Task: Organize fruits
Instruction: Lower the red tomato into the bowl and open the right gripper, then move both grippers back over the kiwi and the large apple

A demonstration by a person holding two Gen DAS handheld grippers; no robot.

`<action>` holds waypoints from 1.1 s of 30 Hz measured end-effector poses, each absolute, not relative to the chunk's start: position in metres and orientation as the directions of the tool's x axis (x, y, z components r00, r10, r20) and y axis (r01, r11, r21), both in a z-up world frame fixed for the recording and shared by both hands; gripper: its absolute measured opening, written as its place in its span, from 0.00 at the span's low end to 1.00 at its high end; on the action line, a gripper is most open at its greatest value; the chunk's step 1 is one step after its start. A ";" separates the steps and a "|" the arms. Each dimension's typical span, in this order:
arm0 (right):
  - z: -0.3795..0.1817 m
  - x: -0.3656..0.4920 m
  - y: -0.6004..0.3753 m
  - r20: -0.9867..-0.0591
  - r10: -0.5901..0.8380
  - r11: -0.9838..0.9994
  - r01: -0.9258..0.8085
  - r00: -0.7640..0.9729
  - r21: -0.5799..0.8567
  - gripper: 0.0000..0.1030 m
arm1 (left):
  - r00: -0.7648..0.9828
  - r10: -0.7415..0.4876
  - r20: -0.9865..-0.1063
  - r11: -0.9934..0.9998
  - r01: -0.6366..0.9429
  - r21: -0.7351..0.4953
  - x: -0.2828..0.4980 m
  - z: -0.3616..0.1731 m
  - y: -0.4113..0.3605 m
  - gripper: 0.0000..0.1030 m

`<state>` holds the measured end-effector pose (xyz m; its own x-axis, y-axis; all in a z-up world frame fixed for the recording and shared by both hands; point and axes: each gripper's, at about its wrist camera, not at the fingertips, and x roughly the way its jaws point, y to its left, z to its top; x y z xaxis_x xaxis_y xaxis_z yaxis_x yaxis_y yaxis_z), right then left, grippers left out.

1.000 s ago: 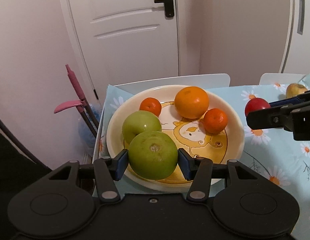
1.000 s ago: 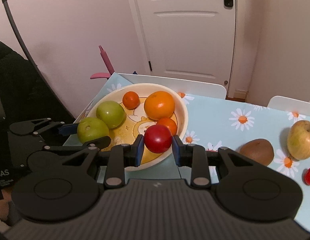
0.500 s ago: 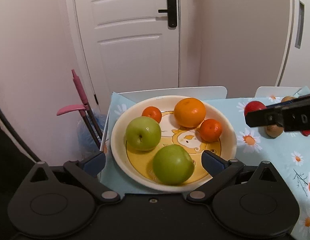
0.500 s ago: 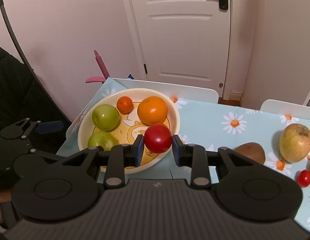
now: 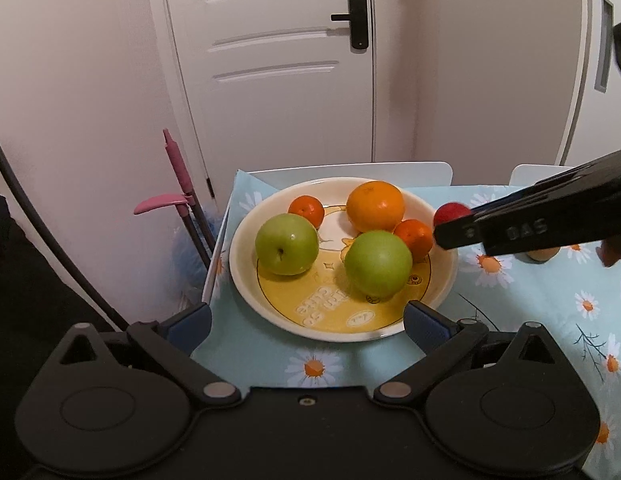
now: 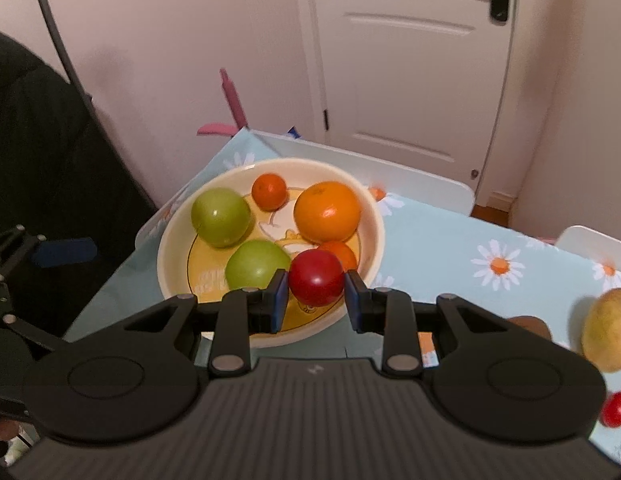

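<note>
A cream and yellow plate (image 5: 270, 312) (image 6: 170, 236) sits at the table's left corner. It holds two green apples (image 5: 377, 262) (image 5: 287, 244), a big orange (image 5: 375, 206) and two small mandarins (image 5: 307, 210) (image 5: 414, 235). My left gripper (image 5: 306, 326) stands wide open just short of the plate's near rim, nothing between its fingers. My right gripper (image 6: 315, 298) is shut on a small red fruit (image 6: 316, 282) (image 5: 451, 213), held above the plate's right near rim, beside the nearer green apple (image 6: 256, 263).
On the daisy-print tablecloth (image 6: 450, 256) to the right lie a yellow-green apple (image 6: 606, 328), a brown kiwi (image 6: 528, 325) and a small red fruit (image 6: 615, 409). White chair backs (image 5: 350, 170) stand behind the table. A pink-handled tool (image 5: 178, 184) leans at the left wall.
My left gripper let go of the green apple, which now lies in the plate, and drew back wide open. My right gripper carried the red fruit leftward over the plate's rim.
</note>
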<state>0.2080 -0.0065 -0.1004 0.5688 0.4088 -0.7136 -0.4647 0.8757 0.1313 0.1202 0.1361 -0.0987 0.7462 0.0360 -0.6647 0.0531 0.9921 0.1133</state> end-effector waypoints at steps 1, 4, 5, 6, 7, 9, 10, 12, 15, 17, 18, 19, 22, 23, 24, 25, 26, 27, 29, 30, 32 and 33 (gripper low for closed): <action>-0.102 0.209 -0.006 -0.716 0.414 0.872 -0.471 0.563 0.134 0.43 | 0.746 0.038 -0.665 0.992 0.050 0.112 0.120 -0.099 0.136 1.00; -0.107 0.211 -0.004 -0.720 0.425 0.862 -0.489 0.549 0.136 0.43 | 0.745 0.049 -0.665 0.994 0.029 0.106 0.119 -0.099 0.136 1.00; -0.109 0.211 -0.004 -0.722 0.428 0.859 -0.494 0.544 0.137 0.43 | 0.743 0.052 -0.667 0.994 0.024 0.105 0.120 -0.099 0.137 1.00; -0.111 0.211 -0.004 -0.724 0.432 0.855 -0.499 0.537 0.139 0.43 | 0.742 0.056 -0.668 0.994 0.019 0.105 0.121 -0.100 0.137 1.00; -0.113 0.211 -0.004 -0.727 0.435 0.852 -0.504 0.532 0.141 0.43 | 0.742 0.060 -0.668 0.994 0.015 0.106 0.121 -0.101 0.136 1.00; -0.116 0.211 -0.004 -0.730 0.437 0.849 -0.509 0.525 0.143 0.43 | 0.740 0.067 -0.669 0.994 0.009 0.109 0.121 -0.102 0.134 1.00; -0.118 0.211 -0.004 -0.731 0.439 0.848 -0.511 0.523 0.144 0.43 | 0.740 0.068 -0.670 0.994 0.007 0.109 0.121 -0.102 0.134 1.00; -0.120 0.212 -0.005 -0.730 0.440 0.846 -0.514 0.523 0.143 0.44 | 0.738 0.072 -0.671 0.994 0.004 0.111 0.121 -0.103 0.132 1.00; -0.120 0.212 -0.007 -0.720 0.454 0.838 -0.527 0.524 0.145 0.70 | 0.737 0.077 -0.672 0.993 0.000 0.115 0.121 -0.104 0.130 1.00; -0.119 0.210 -0.008 -0.710 0.434 0.851 -0.512 0.555 0.121 1.00 | 0.736 0.079 -0.673 0.993 -0.001 0.115 0.121 -0.105 0.129 1.00; -0.118 0.209 -0.010 -0.699 0.431 0.854 -0.507 0.571 0.112 1.00 | 0.735 0.079 -0.673 0.993 -0.002 0.115 0.120 -0.105 0.128 1.00; -0.117 0.208 -0.011 -0.692 0.440 0.850 -0.514 0.572 0.116 1.00 | 0.735 0.080 -0.673 0.993 -0.003 0.116 0.120 -0.105 0.128 1.00; -0.116 0.208 -0.014 -0.690 0.447 0.848 -0.516 0.569 0.124 1.00 | 0.736 0.085 -0.672 0.993 -0.005 0.120 0.117 -0.105 0.126 1.00; -0.115 0.207 -0.014 -0.691 0.447 0.848 -0.516 0.568 0.124 1.00 | 0.735 0.086 -0.673 0.993 -0.006 0.120 0.117 -0.105 0.126 1.00; -0.115 0.207 -0.014 -0.690 0.447 0.848 -0.515 0.570 0.124 1.00 | 0.734 0.086 -0.673 0.993 -0.006 0.121 0.117 -0.105 0.127 1.00; -0.114 0.206 -0.015 -0.689 0.447 0.849 -0.514 0.571 0.124 1.00 | 0.735 0.088 -0.673 0.993 -0.008 0.121 0.116 -0.104 0.127 1.00; -0.113 0.205 -0.015 -0.688 0.447 0.849 -0.514 0.572 0.124 1.00 | 0.735 0.089 -0.672 0.993 -0.009 0.122 0.116 -0.104 0.127 1.00; -0.111 0.203 -0.016 -0.686 0.446 0.850 -0.513 0.574 0.123 1.00 | 0.736 0.090 -0.671 0.993 -0.011 0.121 0.115 -0.103 0.127 1.00; -0.108 0.201 -0.017 -0.683 0.444 0.852 -0.509 0.580 0.121 1.00 | 0.738 0.092 -0.668 0.993 -0.014 0.121 0.114 -0.101 0.127 1.00; -0.106 0.199 -0.018 -0.681 0.443 0.854 -0.506 0.583 0.123 1.00 | 0.740 0.093 -0.667 0.992 -0.015 0.122 0.113 -0.099 0.127 1.00; -0.100 0.197 -0.020 -0.675 0.442 0.858 -0.498 0.591 0.125 1.00 | 0.746 0.092 -0.660 0.992 -0.014 0.122 0.111 -0.094 0.127 1.00; -0.096 0.195 -0.021 -0.672 0.440 0.861 -0.493 0.596 0.126 1.00 | 0.748 0.092 -0.657 0.992 -0.013 0.123 0.110 -0.092 0.127 1.00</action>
